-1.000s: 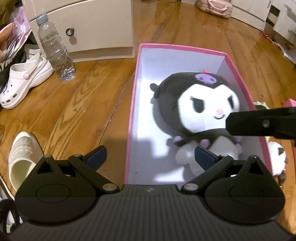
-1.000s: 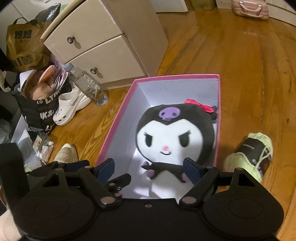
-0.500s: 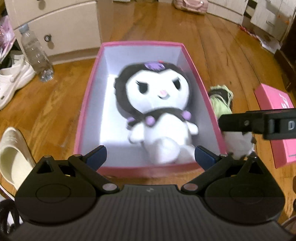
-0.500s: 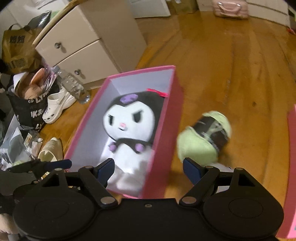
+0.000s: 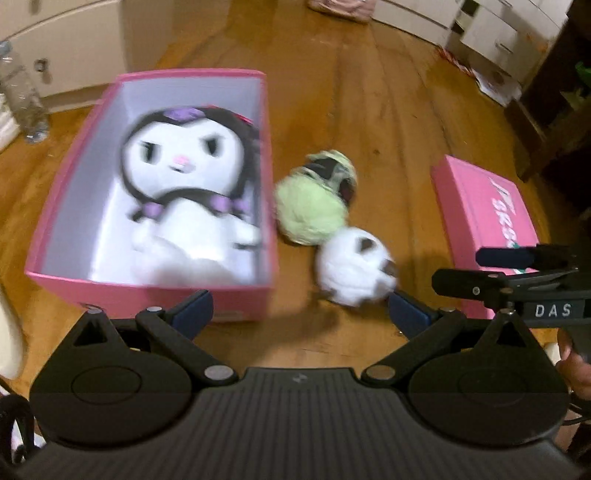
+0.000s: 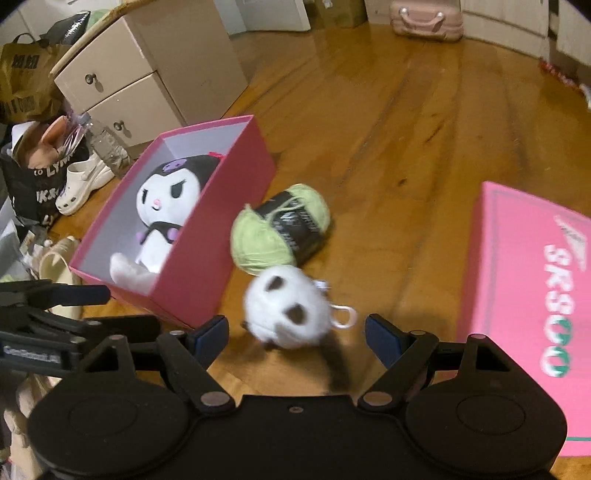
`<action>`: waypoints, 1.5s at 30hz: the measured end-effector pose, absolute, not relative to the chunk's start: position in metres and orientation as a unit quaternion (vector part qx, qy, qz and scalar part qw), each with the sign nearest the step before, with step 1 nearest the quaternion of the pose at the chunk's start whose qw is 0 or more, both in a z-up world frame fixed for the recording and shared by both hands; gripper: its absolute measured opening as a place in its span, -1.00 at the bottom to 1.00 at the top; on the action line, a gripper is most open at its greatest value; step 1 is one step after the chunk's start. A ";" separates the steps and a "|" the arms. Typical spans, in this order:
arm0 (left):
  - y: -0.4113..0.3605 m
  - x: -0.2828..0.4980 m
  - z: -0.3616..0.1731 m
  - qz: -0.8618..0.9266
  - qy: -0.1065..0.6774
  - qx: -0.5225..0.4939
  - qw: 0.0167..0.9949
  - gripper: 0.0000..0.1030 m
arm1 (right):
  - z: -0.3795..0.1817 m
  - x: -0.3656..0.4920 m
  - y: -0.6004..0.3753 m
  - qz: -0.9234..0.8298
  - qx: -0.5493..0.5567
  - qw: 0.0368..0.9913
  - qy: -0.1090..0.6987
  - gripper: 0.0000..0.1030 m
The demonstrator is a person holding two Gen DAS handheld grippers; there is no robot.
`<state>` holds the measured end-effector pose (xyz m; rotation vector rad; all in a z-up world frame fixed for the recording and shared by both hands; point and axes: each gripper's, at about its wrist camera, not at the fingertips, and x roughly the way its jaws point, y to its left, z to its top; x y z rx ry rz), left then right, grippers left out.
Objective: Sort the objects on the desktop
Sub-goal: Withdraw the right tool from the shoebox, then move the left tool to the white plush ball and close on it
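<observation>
A black and white plush doll [image 5: 188,184] [image 6: 162,210] lies in an open pink box [image 5: 155,299] [image 6: 207,266] on the wooden floor. Right of the box lie a green yarn ball [image 5: 314,206] [image 6: 273,232] with a dark label and a small white plush keychain [image 5: 354,269] [image 6: 288,310]. My left gripper [image 5: 299,310] is open and empty, just in front of the box's near right corner. My right gripper [image 6: 297,332] is open, its fingers on either side of the white keychain, not closed on it. It shows at the right in the left wrist view [image 5: 517,273].
A pink box lid [image 5: 484,221] [image 6: 528,295] lies on the floor at right. A cream drawer cabinet [image 6: 147,81], a plastic water bottle [image 6: 107,144], white shoes [image 6: 81,184] and bags [image 6: 33,170] stand at the left. White furniture [image 5: 498,33] lines the far right.
Both grippers have swung right and back from over the box. The yarn ball, the white keychain and the pink lid have come into view. The right gripper now straddles the keychain.
</observation>
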<state>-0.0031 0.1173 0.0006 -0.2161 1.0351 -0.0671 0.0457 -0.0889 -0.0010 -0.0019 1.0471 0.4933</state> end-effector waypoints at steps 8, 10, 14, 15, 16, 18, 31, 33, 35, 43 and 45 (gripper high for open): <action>0.059 0.018 -0.008 -0.030 0.502 -0.060 0.862 1.00 | -0.017 0.044 -0.146 0.207 0.026 0.850 0.484 0.66; 0.048 0.023 -0.009 -0.031 0.498 -0.047 0.865 1.00 | -0.019 0.047 -0.157 0.196 0.024 0.854 0.482 0.66; 0.032 0.030 -0.010 -0.032 0.478 -0.048 0.876 1.00 | -0.023 0.052 -0.185 0.169 0.036 0.862 0.477 0.66; 0.028 0.032 -0.011 -0.034 0.474 -0.046 0.879 1.00 | -0.026 0.054 -0.192 0.170 0.046 0.862 0.476 0.66; 0.025 0.035 -0.013 -0.034 0.474 -0.043 0.879 1.00 | -0.028 0.054 -0.198 0.181 0.051 0.862 0.471 0.66; 0.021 0.040 -0.019 -0.035 0.481 -0.040 0.875 1.00 | -0.031 0.052 -0.199 0.198 0.044 0.865 0.459 0.66; 0.015 0.063 -0.059 -0.022 0.512 -0.021 0.858 0.98 | -0.052 0.061 -0.196 0.157 0.048 0.866 0.472 0.66; 0.016 0.065 -0.060 -0.016 0.507 -0.012 0.862 0.98 | -0.051 0.062 -0.200 0.159 0.057 0.866 0.471 0.66; 0.020 0.067 -0.063 -0.008 0.509 -0.017 0.860 0.98 | -0.051 0.061 -0.204 0.156 0.063 0.866 0.471 0.66; 0.021 0.074 -0.077 0.001 0.510 -0.014 0.860 0.98 | -0.053 0.060 -0.209 0.156 0.088 0.857 0.484 0.66; 0.022 0.075 -0.080 0.005 0.517 -0.021 0.856 0.98 | -0.050 0.058 -0.208 0.160 0.080 0.858 0.482 0.66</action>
